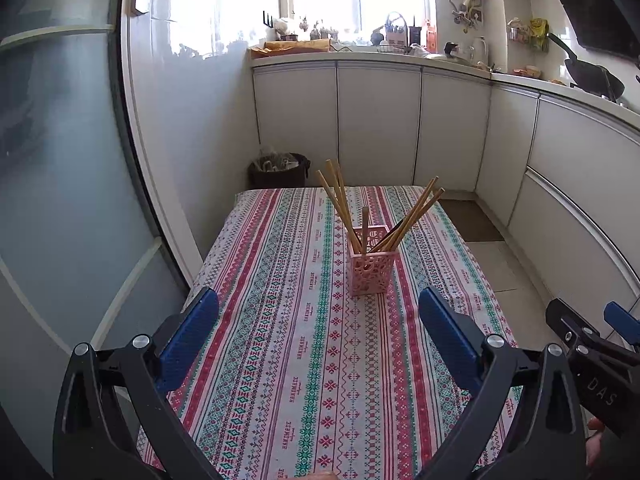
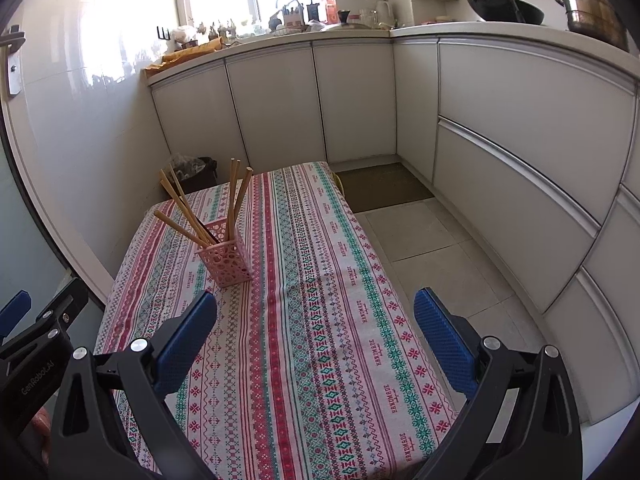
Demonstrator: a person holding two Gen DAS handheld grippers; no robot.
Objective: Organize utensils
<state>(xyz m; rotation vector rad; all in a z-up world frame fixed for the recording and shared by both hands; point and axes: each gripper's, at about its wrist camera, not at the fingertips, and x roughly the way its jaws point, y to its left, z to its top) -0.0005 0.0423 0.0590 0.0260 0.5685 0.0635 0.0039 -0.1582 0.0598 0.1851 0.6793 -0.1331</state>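
Nearest the cameras, the left hand-held gripper [image 1: 318, 312] is held over the near end of the bench [image 1: 280, 380] with its blue pads spread wide and nothing between them. Same deal for the right hand-held gripper [image 2: 316, 312]: pads wide apart, nothing gripped, hung over the bench's right half with its right pad out past the right edge above the floor [image 2: 432, 256]. Each one is caught at the margin of the other's view, so they're side by side but not touching.

The near and middle cloth [image 2: 312, 320] is seen bare, so there's plenty of open room there. A bit further in, the pink holder [image 1: 369, 269] is stood upright on the cloth, roughly mid-width in the left view, closer to the left edge in the right view. The chopsticks [image 1: 340, 204] are all stuck in it, fanned left and right, tips well above the rim; a dark utensil looks to be in there too, can't tell what.

Past the holder, more bare cloth is left up to the far edge. Beyond that edge a dark bin [image 1: 279, 171] is tucked in the corner by the wall, a mat [image 2: 380, 184] is laid on the floor, and white cabinets [image 1: 376, 120] are wrapped round the back and right.
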